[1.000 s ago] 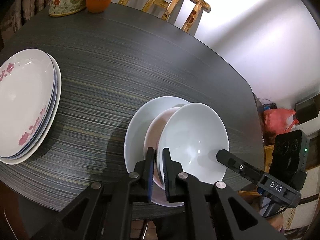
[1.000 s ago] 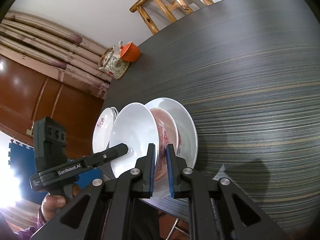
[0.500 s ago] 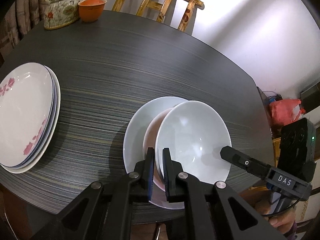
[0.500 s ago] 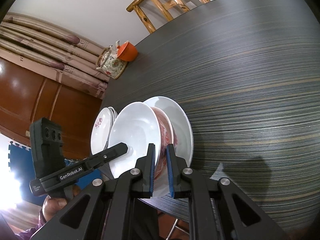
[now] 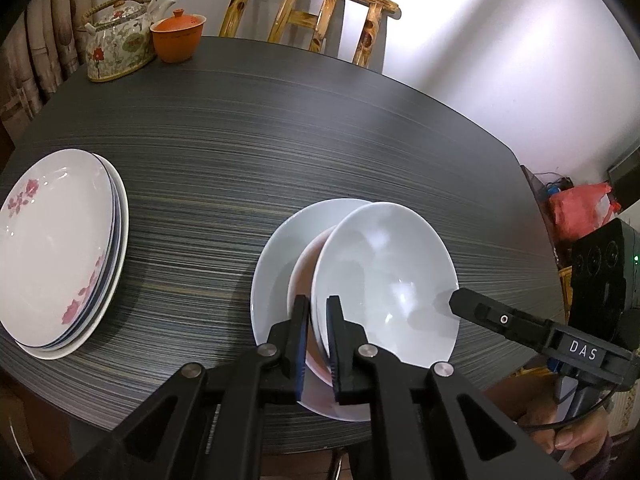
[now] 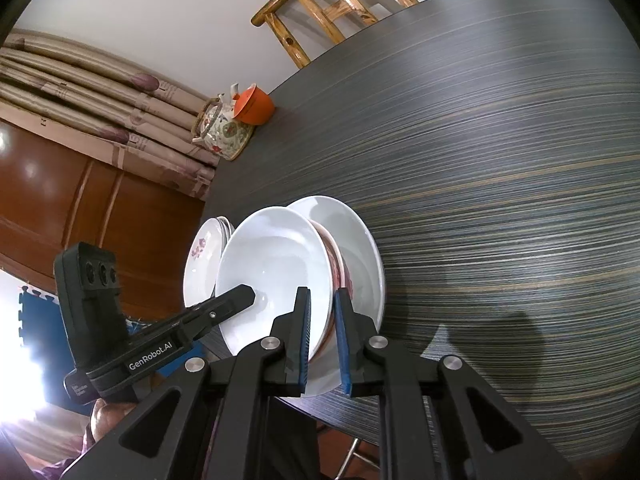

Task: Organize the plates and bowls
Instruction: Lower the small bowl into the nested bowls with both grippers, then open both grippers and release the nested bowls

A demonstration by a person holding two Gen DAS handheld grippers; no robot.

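**A:** Status? Where's the stack?

**B:** I have both grippers on the top plain white ceramic bowl [image 5: 386, 276], near my edge of the dark striped round table [image 5: 280, 128]. It sits tilted in a red-patterned bowl [image 6: 340, 268], which sits on a wide white plate [image 5: 276, 272]. Left gripper [image 5: 318, 320] has its jaws clamped on the near-left rim; right gripper [image 6: 320, 316] has its jaws nearly together over the opposite rim, blue pads straddling both bowls' edges. I can't tell whether it pinches one rim or two.

**A:** Risk?

**B:** My guess: if the right side grabs the red bowl too, the lift drags it. I'd confirm only the white rim is held, then move both hands together and keep the bowl level.

**A:** And the flower-print white plates?

**B:** The stack of flower-print white plates [image 5: 56, 252] is well apart at table left, untouched. The floral teapot [image 5: 120, 44] and orange lidded cup [image 5: 178, 40] are far side, clear of my path.
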